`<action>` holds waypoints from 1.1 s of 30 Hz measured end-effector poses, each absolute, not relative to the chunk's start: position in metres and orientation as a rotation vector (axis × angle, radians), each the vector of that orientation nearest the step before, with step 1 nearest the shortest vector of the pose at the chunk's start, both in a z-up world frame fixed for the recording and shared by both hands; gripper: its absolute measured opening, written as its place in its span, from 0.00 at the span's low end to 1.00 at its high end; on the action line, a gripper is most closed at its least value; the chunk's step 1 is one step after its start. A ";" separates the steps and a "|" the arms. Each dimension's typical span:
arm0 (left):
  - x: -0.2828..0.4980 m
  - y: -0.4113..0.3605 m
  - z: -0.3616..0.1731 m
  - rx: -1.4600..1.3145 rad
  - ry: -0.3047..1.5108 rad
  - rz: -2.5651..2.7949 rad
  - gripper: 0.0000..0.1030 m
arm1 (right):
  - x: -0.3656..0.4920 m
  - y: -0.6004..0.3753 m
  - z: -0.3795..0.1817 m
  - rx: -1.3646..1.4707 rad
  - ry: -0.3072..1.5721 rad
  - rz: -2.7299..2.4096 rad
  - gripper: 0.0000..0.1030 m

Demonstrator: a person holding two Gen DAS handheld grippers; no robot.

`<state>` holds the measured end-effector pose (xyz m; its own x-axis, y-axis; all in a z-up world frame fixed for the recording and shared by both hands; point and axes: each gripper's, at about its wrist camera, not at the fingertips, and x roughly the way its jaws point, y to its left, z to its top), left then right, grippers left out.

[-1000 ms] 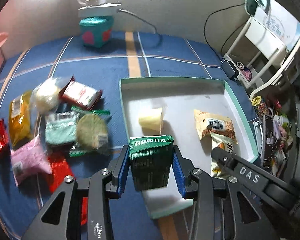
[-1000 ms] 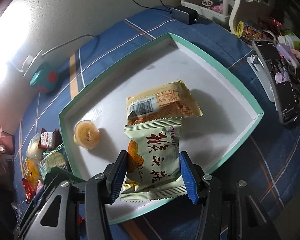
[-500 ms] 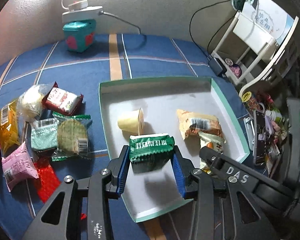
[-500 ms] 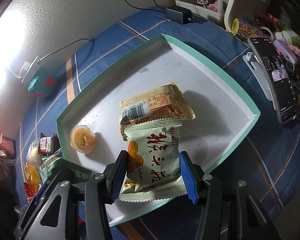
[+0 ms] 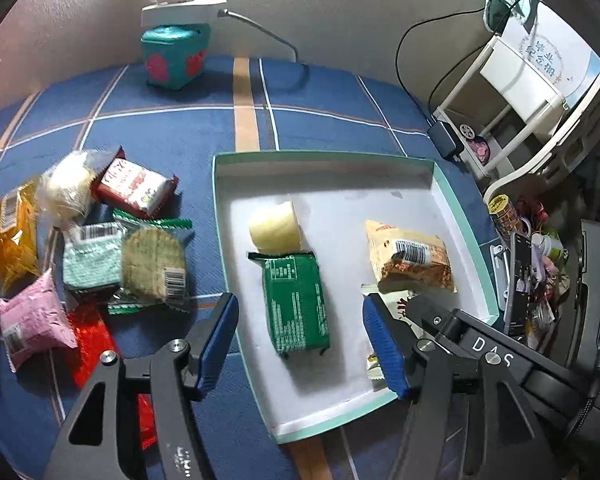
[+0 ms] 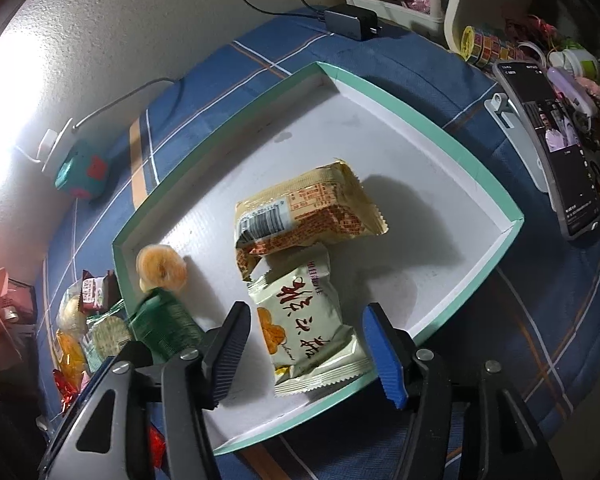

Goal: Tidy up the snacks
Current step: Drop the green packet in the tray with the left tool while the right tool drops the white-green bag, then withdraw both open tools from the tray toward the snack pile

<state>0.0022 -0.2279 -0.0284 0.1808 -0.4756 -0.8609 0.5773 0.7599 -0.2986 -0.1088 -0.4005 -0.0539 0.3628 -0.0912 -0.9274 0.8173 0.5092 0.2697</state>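
A white tray with a teal rim (image 5: 456, 200) (image 6: 440, 128) lies on the blue cloth. In it lie a green packet (image 5: 296, 304) (image 6: 168, 324), a round yellow jelly cup (image 5: 274, 227) (image 6: 160, 268), an orange-tan packet (image 5: 412, 258) (image 6: 304, 212) and a pale green packet (image 6: 308, 320) (image 5: 384, 304). My left gripper (image 5: 300, 340) is open, its jaws either side of the green packet without touching it. My right gripper (image 6: 306, 344) is open around the pale green packet, which lies on the tray.
Several loose snacks (image 5: 100, 248) lie in a pile left of the tray. A teal box (image 5: 174, 54) and a power strip stand at the back wall. A white rack (image 5: 520, 92), a phone (image 6: 552, 148) and clutter crowd the right.
Both grippers have opened. The green packet left my left jaws and now lies flat in the tray. The pale green packet left my right jaws and rests in the tray.
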 end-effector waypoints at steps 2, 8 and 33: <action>0.004 -0.226 -0.027 0.096 1.174 -0.731 0.71 | -0.108 -0.400 -0.053 0.844 1.036 -0.684 0.61; 0.009 -0.218 -0.026 0.147 1.182 -0.634 0.82 | -0.105 -0.398 -0.054 0.833 1.045 -0.668 0.70; 0.055 -0.131 -0.019 0.227 1.126 -0.250 0.99 | -0.078 -0.363 -0.045 0.711 1.054 -0.570 1.00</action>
